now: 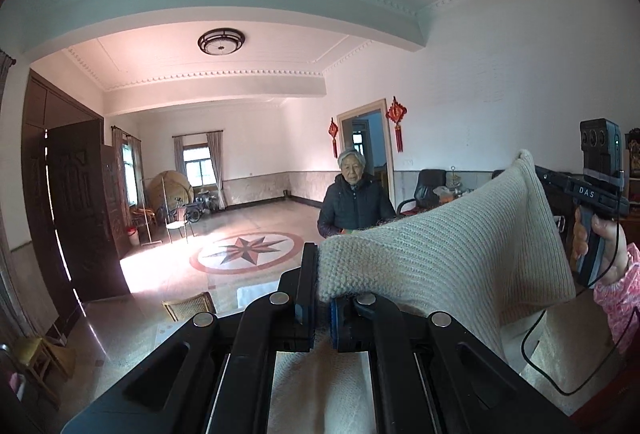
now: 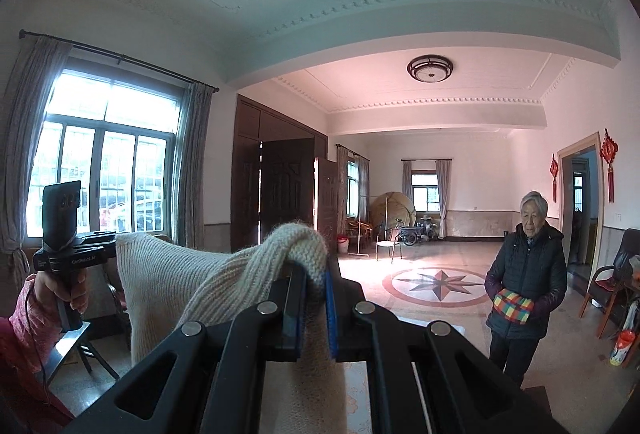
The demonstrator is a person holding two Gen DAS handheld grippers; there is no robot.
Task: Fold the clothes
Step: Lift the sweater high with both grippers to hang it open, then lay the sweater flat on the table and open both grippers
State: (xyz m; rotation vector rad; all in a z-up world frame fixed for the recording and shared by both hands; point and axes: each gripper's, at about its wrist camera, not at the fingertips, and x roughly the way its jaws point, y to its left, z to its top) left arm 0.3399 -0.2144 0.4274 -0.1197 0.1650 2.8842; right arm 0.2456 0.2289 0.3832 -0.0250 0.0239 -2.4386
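A: Where is the garment?

B: A cream knitted sweater (image 1: 452,246) hangs in the air, stretched between both grippers, above the star medallion floor (image 1: 248,250).

A: And the grippers?

B: The left gripper (image 1: 322,298) pinches one edge of it, jaws nearly closed. The right gripper (image 2: 316,298) clamps another edge likewise. Beyond the sweater, beside the medallion, stands a person in a dark jacket (image 2: 528,274).

Cream knit garment (image 1: 448,258), held aloft
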